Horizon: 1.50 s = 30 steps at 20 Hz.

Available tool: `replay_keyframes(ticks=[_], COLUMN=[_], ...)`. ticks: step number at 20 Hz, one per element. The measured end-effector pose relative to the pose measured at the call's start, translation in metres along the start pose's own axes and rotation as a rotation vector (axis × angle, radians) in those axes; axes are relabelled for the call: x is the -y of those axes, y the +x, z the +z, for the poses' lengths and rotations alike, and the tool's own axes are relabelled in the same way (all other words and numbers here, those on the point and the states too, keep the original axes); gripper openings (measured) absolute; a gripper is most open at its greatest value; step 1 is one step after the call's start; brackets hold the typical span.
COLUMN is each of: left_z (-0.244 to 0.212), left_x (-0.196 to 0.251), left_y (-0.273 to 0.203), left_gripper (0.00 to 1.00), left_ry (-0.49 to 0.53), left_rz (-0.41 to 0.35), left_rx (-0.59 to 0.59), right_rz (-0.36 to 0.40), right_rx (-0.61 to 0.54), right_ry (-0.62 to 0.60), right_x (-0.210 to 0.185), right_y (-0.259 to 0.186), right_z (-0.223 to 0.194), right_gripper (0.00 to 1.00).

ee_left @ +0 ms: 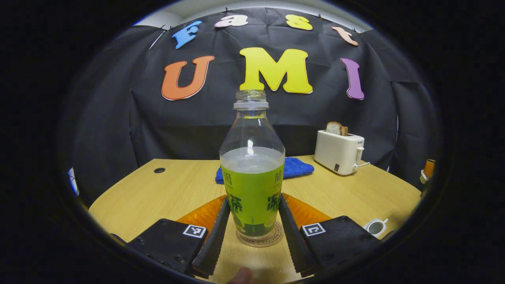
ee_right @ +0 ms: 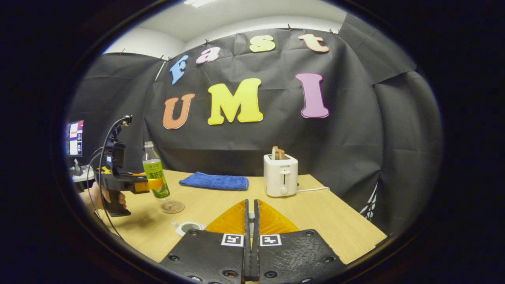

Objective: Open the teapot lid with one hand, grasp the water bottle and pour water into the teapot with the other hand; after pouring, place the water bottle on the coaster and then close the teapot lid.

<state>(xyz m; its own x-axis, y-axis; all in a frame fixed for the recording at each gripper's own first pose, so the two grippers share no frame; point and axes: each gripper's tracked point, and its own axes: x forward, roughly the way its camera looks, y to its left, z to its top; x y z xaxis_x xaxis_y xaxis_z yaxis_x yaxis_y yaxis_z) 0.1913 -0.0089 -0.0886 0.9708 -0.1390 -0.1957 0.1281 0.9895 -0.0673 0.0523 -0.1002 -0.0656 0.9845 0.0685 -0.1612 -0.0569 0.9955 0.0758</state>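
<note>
Bottle held above the coaster, lid pinched in the other gripper.

The left gripper [ee_left: 252,225] clasps the uncapped water bottle [ee_left: 252,173] with both fingers, just over the round coaster [ee_right: 172,206] on the wooden table [ee_right: 323,213]. The right gripper [ee_right: 251,221] is clenched on a small knob, probably the lid's; the open teapot [ee_right: 188,227] sits near-left.
</note>
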Motion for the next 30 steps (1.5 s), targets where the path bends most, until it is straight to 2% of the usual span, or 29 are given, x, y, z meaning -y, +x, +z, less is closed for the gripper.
replay_keyframes(ticks=[7,18,20,21,22,25,30], left_z=[-0.027,-0.022,-0.02,-0.02,-0.02,-0.015,-0.007], left_x=[-0.001,-0.005,-0.004,-0.005,-0.006,-0.008,-0.027], left_y=[0.02,0.021,0.017,0.016,0.012,-0.004,-0.052], left_gripper=[0.74,0.8,0.85,0.95,0.98,0.98,0.99], left_ry=[-0.008,0.015,0.025,0.033,0.039,0.022,0.001], left_rz=[0.0,-0.003,0.004,0.008,0.014,0.023,0.095], left_rx=[-0.065,-0.067,-0.066,-0.069,-0.075,-0.066,-0.032], right_rz=[-0.003,0.02,0.021,0.022,0.026,0.059,0.132], right_rx=[-0.032,-0.036,-0.034,-0.032,-0.027,-0.008,0.003], right_ry=[-0.004,-0.014,-0.02,-0.02,-0.022,-0.031,-0.063], right_x=[0.002,-0.011,-0.012,-0.013,-0.015,-0.03,-0.064], right_y=[0.008,0.008,0.007,0.006,0.005,0.001,0.004], right_z=[-0.013,-0.015,-0.014,-0.013,-0.011,-0.002,0.001], right_gripper=[0.0,0.0,0.0,0.0,0.0,0.0,0.0])
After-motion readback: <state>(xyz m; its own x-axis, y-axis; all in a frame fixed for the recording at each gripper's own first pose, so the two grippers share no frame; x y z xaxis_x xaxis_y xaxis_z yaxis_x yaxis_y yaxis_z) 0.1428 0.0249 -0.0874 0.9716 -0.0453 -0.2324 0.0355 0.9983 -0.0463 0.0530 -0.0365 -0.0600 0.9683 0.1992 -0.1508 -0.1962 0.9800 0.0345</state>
